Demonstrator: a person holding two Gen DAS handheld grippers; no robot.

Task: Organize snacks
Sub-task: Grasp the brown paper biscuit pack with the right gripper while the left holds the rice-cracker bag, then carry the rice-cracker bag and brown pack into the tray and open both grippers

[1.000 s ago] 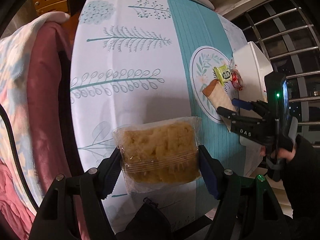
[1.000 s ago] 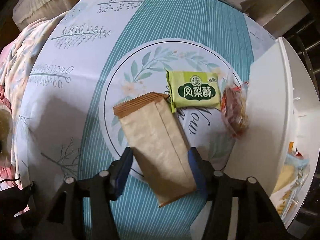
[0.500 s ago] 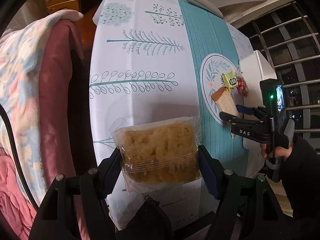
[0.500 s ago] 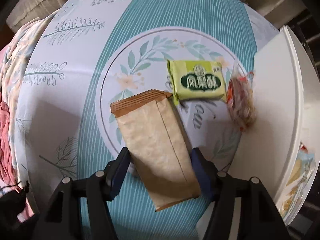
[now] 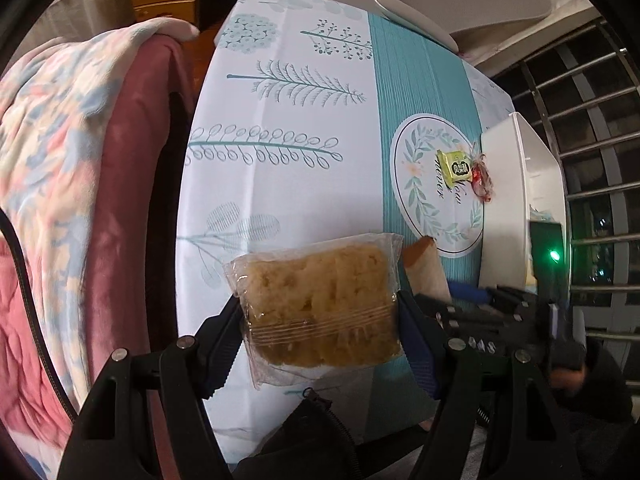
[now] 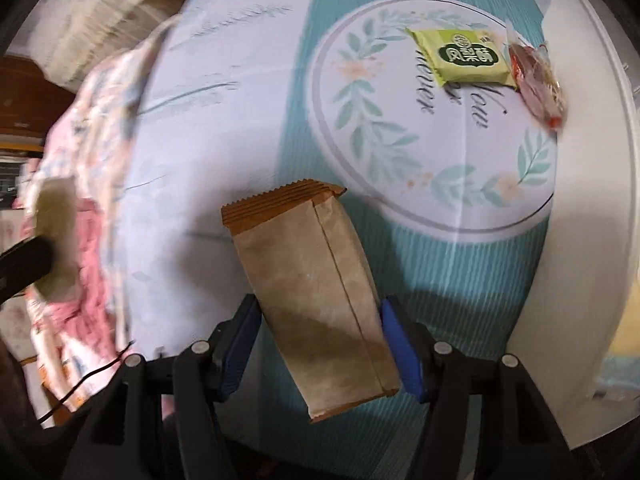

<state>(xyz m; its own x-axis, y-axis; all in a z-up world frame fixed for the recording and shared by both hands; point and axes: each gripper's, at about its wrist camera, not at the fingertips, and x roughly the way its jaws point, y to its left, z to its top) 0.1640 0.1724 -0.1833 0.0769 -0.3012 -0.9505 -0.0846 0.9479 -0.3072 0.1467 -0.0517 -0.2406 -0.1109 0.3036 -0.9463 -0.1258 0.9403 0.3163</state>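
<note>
Both packets are up off the table now, and your right gripper (image 6: 320,344) has swung left, away from the white bin (image 6: 584,208). It's clamped across the brown paper packet (image 6: 312,280), a light, creasable thing, so keep the hold mid-body. Your left gripper (image 5: 320,320) is clamped on the clear-wrapped cake (image 5: 316,300); that's soft, slick film, so squeeze gently. The green packet (image 6: 464,56) and red-wrapped candy (image 6: 536,80) lie far right beside the bin wall. There's open cloth to the left; watch the near table edge (image 5: 280,420).
</note>
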